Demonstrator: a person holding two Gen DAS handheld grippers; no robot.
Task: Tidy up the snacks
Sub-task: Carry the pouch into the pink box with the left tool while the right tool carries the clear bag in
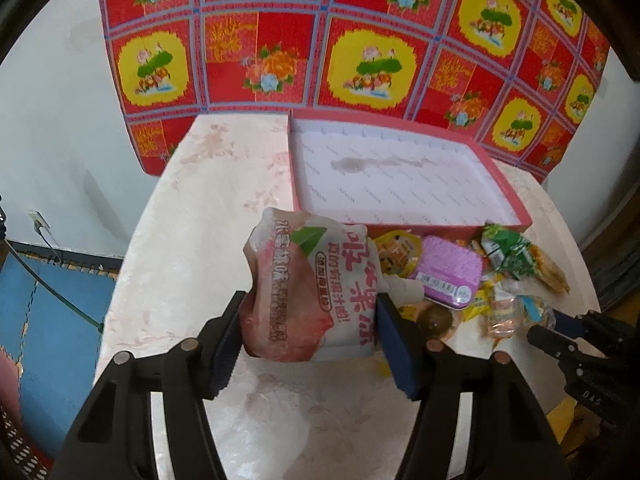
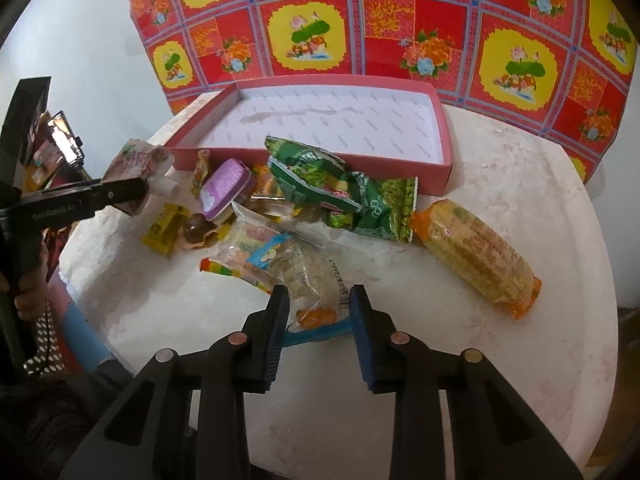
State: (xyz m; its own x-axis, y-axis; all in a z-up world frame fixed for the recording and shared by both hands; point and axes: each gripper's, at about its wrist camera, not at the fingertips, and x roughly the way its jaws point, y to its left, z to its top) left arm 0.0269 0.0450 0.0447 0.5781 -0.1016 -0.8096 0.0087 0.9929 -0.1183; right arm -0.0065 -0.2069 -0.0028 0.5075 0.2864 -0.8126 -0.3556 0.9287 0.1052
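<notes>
Left gripper point(image 1: 310, 320) clamps one pink pouch point(image 1: 308, 288); right gripper point(image 2: 320, 304) pinches one clear packet point(image 2: 308, 280).

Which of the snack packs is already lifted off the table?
The pink-and-white peach jelly pouch, clamped in the left tool and held up off the table. The green packets and the orange cracker pack lie on the table.

Glossy plastic snack wrappers on a polished, marble-like table point(image 2: 520, 184).
A matt cardboard box point(image 1: 400, 224) with a paper lining is seen; the pink pouch point(image 1: 312, 292) is shiny film.
</notes>
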